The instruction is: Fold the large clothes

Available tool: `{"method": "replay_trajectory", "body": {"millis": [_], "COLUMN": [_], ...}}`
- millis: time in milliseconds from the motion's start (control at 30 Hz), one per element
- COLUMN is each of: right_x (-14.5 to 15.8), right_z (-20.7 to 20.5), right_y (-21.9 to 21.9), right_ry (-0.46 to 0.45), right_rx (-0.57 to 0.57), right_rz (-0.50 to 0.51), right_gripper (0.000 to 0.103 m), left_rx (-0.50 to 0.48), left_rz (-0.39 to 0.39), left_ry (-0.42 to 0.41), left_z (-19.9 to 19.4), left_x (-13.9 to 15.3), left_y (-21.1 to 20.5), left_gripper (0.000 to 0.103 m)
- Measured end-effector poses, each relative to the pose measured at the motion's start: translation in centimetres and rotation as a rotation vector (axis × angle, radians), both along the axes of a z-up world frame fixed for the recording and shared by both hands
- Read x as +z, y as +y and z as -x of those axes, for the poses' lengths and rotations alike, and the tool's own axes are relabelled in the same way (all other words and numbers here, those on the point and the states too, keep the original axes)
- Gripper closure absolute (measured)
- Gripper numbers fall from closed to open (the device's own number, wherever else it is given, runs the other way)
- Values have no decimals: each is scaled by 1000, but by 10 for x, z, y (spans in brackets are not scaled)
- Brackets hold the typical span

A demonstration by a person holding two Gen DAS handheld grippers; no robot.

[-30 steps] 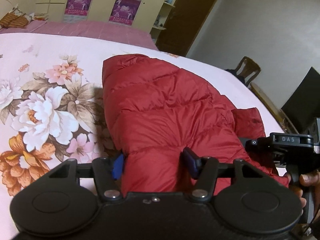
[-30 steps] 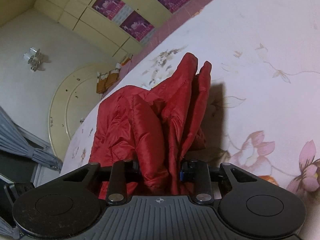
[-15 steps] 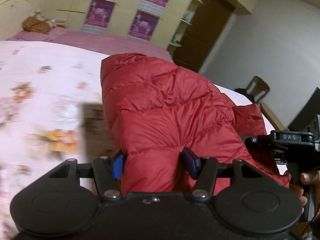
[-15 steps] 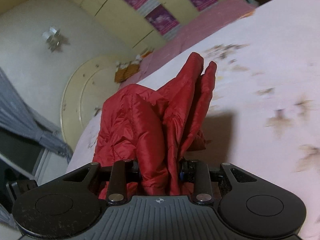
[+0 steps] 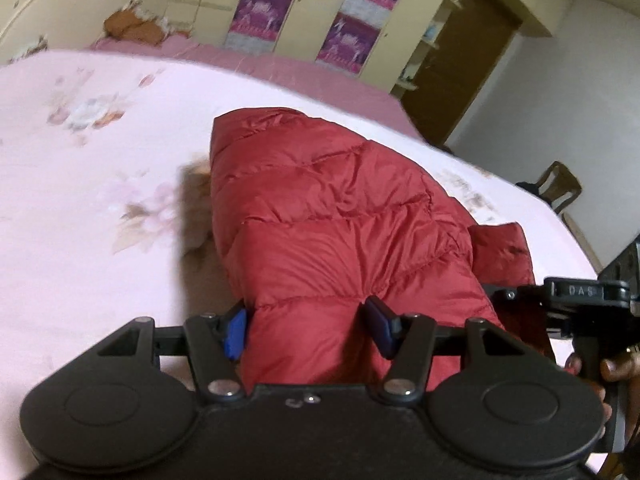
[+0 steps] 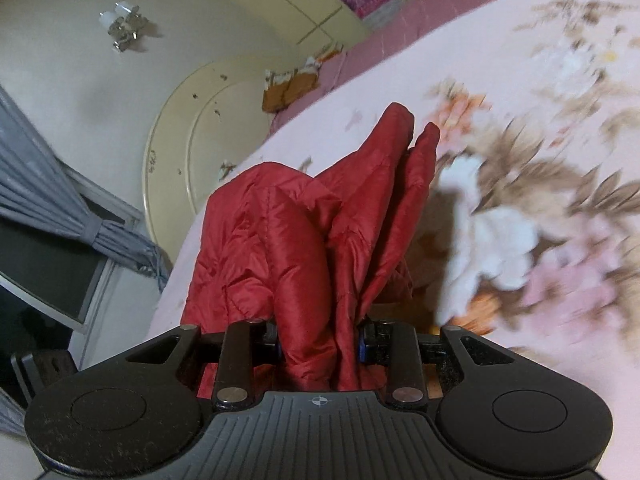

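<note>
Folding is partly done, judging by how the red down jacket (image 5: 340,232) is lying: it is bunched into a doubled bundle, not spread flat, on the floral bed (image 5: 100,184), toward the bed edge nearest the cameras. At least one more fold and a final flattening are probably remaining.

Left tongs (image 5: 308,330) are gripping a thick quilted fold of the jacket between their blue pads (image 5: 236,334), the padding bulging between them. Right tongs (image 6: 318,342) are clamping a narrower gathered bunch of the same jacket, several layers standing up from their grip. Both are holding the near end of the garment, well apart across the bundle.

Sleeves, collar and zip are not showing in either view. The bed print is blurring, so its detail is hard to read. A hand (image 5: 600,368) holding the right tool is being cut off at the left view's edge.
</note>
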State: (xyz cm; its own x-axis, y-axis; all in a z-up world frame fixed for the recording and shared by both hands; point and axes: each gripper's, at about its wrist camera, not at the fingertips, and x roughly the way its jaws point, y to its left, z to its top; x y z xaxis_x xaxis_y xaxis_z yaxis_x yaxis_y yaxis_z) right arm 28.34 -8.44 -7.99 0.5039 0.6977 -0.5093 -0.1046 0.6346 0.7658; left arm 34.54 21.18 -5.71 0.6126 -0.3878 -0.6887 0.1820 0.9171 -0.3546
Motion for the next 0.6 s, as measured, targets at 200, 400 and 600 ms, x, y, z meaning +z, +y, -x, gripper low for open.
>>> {"method": "replay_trajectory", "body": {"millis": [200, 400, 600], "right_x": [-31, -34, -29], "right_z": [-8, -8, -4], "right_y": [6, 5, 7], "right_ry": [62, 75, 75], "right_rx": [-37, -51, -62], "right_rz": [0, 2, 13], "right_gripper": [73, 72, 69], "left_rx": [-14, -12, -1], "left_rz": [19, 34, 45], "left_ry": [18, 12, 9], "left_z": [-10, -18, -9], "left_x": [-16, -22, -24], "left_y": [0, 10, 25], "left_gripper": [44, 43, 35]}}
